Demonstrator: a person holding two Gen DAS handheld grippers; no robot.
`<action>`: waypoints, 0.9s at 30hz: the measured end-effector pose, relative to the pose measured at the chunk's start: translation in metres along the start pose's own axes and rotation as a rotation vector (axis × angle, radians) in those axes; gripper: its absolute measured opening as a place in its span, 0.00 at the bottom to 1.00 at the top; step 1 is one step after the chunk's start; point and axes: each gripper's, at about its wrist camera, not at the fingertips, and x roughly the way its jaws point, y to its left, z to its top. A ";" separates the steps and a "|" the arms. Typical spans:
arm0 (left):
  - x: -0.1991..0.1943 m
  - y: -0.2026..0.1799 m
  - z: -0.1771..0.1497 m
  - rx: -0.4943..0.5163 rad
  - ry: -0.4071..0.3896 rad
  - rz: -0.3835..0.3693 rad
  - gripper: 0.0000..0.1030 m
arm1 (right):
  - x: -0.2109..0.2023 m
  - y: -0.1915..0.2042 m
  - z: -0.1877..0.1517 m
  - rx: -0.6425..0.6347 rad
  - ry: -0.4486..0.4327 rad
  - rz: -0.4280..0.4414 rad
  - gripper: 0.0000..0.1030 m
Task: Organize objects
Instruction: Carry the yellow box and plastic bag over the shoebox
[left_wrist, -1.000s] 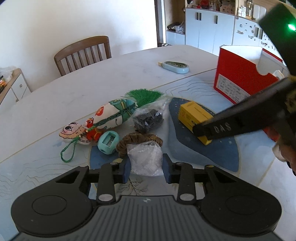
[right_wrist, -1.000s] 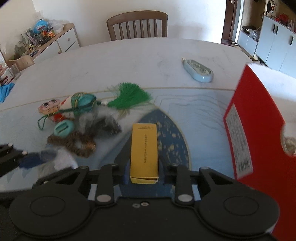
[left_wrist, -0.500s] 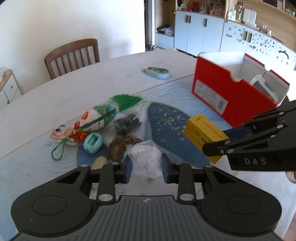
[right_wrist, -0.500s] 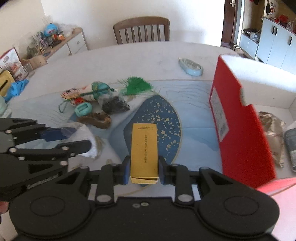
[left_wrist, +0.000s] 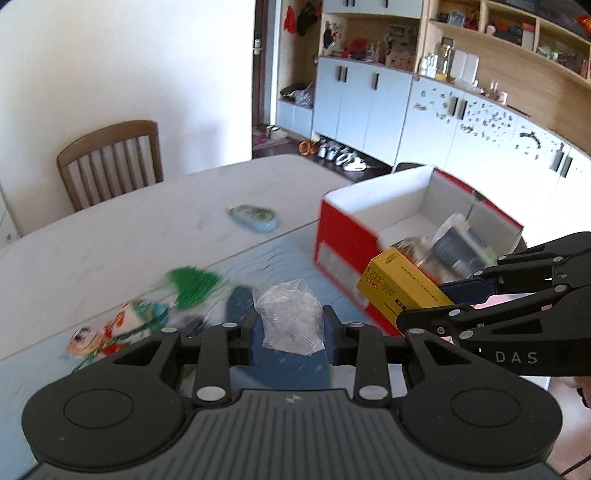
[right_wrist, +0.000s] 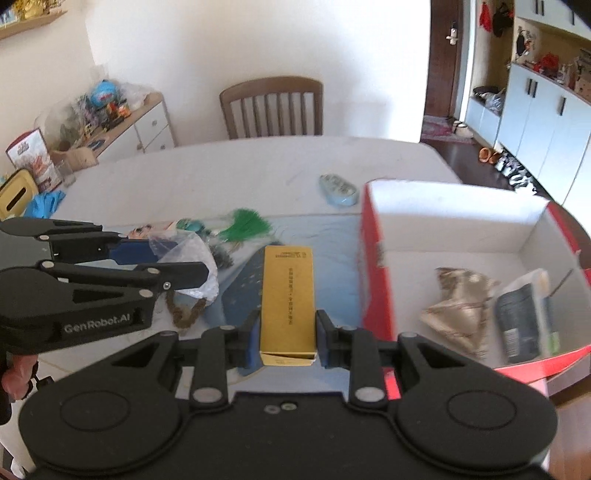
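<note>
The left hand-held gripper (left_wrist: 291, 330) is gripping a clear bag (left_wrist: 290, 321); the right one (left_wrist: 424, 301) is holding a yellow box (left_wrist: 397, 286) beside the red box (left_wrist: 347, 242).

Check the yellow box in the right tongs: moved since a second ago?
Yes. The yellow box has lifted off the blue mat toward the red box, now beside its near wall.

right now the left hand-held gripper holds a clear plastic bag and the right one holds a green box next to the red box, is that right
Not quite: the box is yellow, not green. The right wrist view shows the right hand-held gripper shut on a yellow box beside the red box. The left hand-held gripper does hold the clear plastic bag.
</note>
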 end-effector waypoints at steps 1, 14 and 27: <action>0.000 -0.004 0.004 0.002 -0.002 -0.004 0.30 | -0.003 -0.006 0.002 0.004 -0.006 -0.005 0.27; 0.031 -0.067 0.054 0.035 -0.017 -0.064 0.30 | -0.027 -0.089 0.007 0.060 -0.038 -0.060 0.27; 0.085 -0.130 0.079 0.057 0.069 -0.098 0.30 | -0.022 -0.173 0.006 0.101 -0.025 -0.087 0.27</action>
